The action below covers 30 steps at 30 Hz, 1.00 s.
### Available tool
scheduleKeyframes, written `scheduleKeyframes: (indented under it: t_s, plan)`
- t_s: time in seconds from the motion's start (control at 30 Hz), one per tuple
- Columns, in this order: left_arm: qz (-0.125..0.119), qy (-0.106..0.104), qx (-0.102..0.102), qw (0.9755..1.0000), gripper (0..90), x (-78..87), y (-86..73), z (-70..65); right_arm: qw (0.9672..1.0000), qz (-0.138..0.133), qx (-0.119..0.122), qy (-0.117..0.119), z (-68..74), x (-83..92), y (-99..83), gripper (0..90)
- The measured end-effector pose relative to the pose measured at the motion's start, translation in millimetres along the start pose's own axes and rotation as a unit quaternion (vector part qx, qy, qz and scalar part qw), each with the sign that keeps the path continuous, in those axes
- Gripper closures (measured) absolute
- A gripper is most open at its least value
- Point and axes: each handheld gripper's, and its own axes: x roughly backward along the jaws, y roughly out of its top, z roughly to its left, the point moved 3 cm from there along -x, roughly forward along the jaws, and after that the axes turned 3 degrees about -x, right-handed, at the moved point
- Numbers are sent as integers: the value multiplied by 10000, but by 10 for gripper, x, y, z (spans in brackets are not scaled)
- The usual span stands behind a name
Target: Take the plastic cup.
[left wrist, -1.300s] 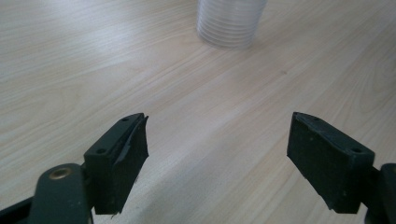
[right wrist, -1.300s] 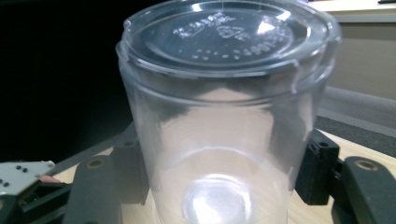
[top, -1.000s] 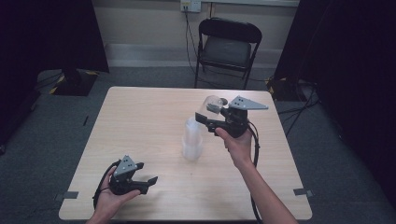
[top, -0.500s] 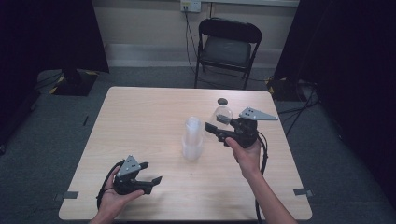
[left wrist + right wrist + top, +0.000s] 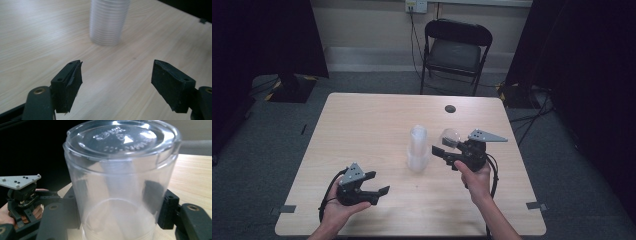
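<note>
A clear plastic cup [image 5: 451, 137] [image 5: 120, 182] is held upside down, base towards the camera, in my right gripper [image 5: 447, 148] [image 5: 117, 207]. The jaws are shut on its sides and have just been closing further on it. The cup hangs low, just right of a stack of clear cups [image 5: 418, 149] [image 5: 108, 21] standing mouth down mid-table. My left gripper [image 5: 374, 183] [image 5: 123, 85] rests near the table's front left. Its jaws are open with nothing between them and point at the stack. The left gripper [image 5: 23, 195] also appears beyond the held cup.
A light wooden table [image 5: 362, 125] carries a small dark disc [image 5: 450, 108] near its far edge. A black folding chair [image 5: 457, 50] stands behind the table. Cables trail from both grippers towards the front edge.
My right hand has come down and nearer with the cup, from above the stack's height to low beside it. The left hand has hardly moved.
</note>
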Motion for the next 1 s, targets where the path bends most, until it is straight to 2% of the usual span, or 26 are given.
scheduleKeyframes:
  t_s: [0.07, 0.17, 0.3, 0.43, 0.47, 0.53, 0.6, 0.7, 0.9, 0.97, 1.0]
  plan:
    - [43, -22, -27, 10000, 238, -39, 27, -30, 10000, -41, 3, -40, 16, 16, -15, 369]
    - [34, -38, -118, 9999, 238, -80, 93, -70, 10000, -52, -44, 73, 60, 54, -36, 370]
    - [-322, 110, -263, 9991, 283, -153, 231, -140, 9999, -36, -96, 129, 89, 93, -76, 372]
    - [-669, -5, -356, 9971, 312, -267, 379, -241, 9997, 34, -205, 114, 85, 86, -150, 378]
    - [-650, -62, -352, 9972, 313, -289, 409, -265, 9996, 37, -230, 137, 88, 83, -167, 379]
    - [-804, -145, -408, 9958, 324, -341, 468, -322, 9994, 69, -269, 203, 102, 80, -195, 380]
    - [-833, -230, -408, 9954, 328, -384, 494, -361, 9993, 74, -291, 237, 121, 88, -217, 381]
    - [-912, -374, -549, 9936, 370, -450, 511, -430, 9985, 50, -405, 372, 148, 103, -251, 382]
    - [-1017, -528, -550, 9919, 420, -486, 506, -503, 9965, 70, -621, 563, 186, 87, -308, 383]
    - [-1110, -551, -519, 9909, 442, -468, 502, -509, 9949, 106, -744, 669, 203, 58, -336, 385]
    - [-1243, -516, -504, 9896, 450, -456, 491, -515, 9946, 106, -764, 694, 207, 47, -343, 385]
